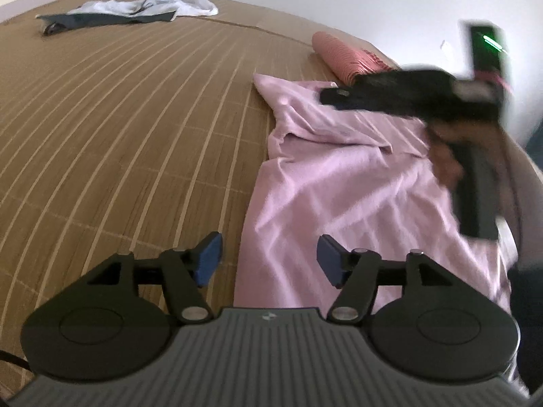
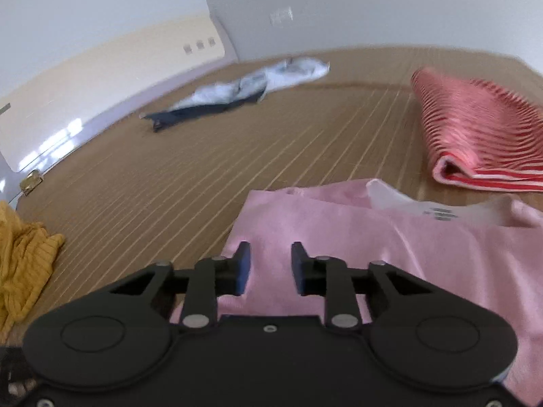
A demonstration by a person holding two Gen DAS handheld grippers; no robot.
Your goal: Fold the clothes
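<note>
A pink garment [image 1: 339, 186] lies rumpled on the tan striped bed mat [image 1: 118, 118]. My left gripper [image 1: 268, 259] hovers open at the garment's near left edge, nothing between its blue pads. In the right wrist view the same pink garment [image 2: 407, 247] shows a white neck label [image 2: 424, 207]. My right gripper [image 2: 270, 266] hangs open just above its left part, holding nothing. From the left wrist view the right gripper [image 1: 339, 96] appears blurred over the far end of the garment, held by a hand [image 1: 444, 159].
A folded red-and-white striped garment [image 2: 482, 135] lies beyond the pink one. A heap of white and dark blue clothes [image 2: 237, 95] sits far back near the headboard. A mustard knit garment [image 2: 23, 257] lies at the left edge. White walls surround the bed.
</note>
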